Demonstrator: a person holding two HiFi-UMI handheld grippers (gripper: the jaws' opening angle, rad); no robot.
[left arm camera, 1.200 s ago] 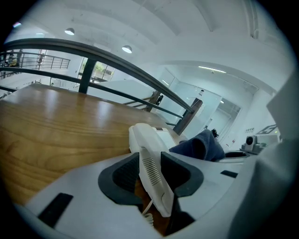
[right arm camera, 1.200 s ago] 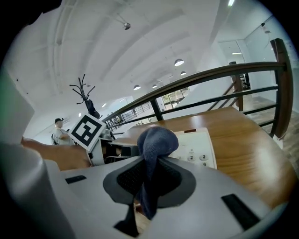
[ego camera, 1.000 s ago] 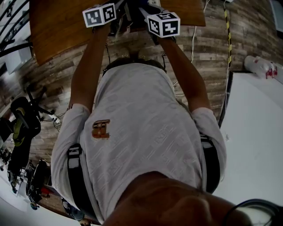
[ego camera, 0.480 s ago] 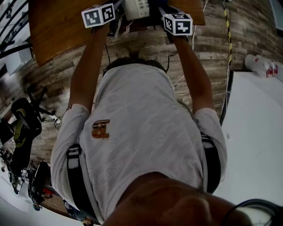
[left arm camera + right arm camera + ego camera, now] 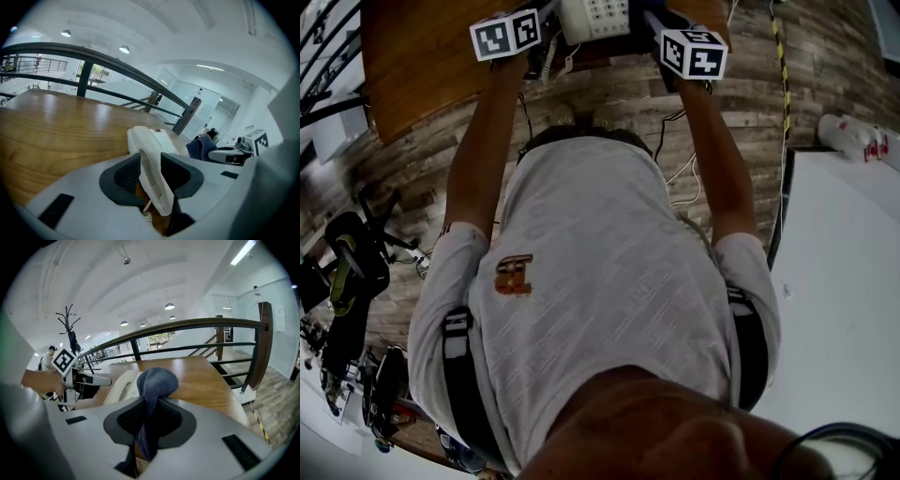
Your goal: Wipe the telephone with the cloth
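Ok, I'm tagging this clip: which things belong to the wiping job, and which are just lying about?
Job: telephone, held in the left claw; cloth, held in the right claw.
Lying about: coat stand; floor cables; railing.

free: bare tabletop point(image 5: 56, 126) left of telephone point(image 5: 157, 139) | obstacle: railing point(image 5: 186, 119) just past table's far edge

Table point(image 5: 56, 136): wood-topped, warm brown, glossy. Floor point(image 5: 741, 112): grey-brown planks, crossed by a yellow-and-black striped strip point(image 5: 784, 66). A dark metal railing point(image 5: 117, 65) ran behind the table. The ceiling point(image 5: 140, 277) was white and vaulted, with round lights point(image 5: 124, 49). A glass partition point(image 5: 281, 333) stood to one side; a black coat stand point(image 5: 71, 333) stood far off.
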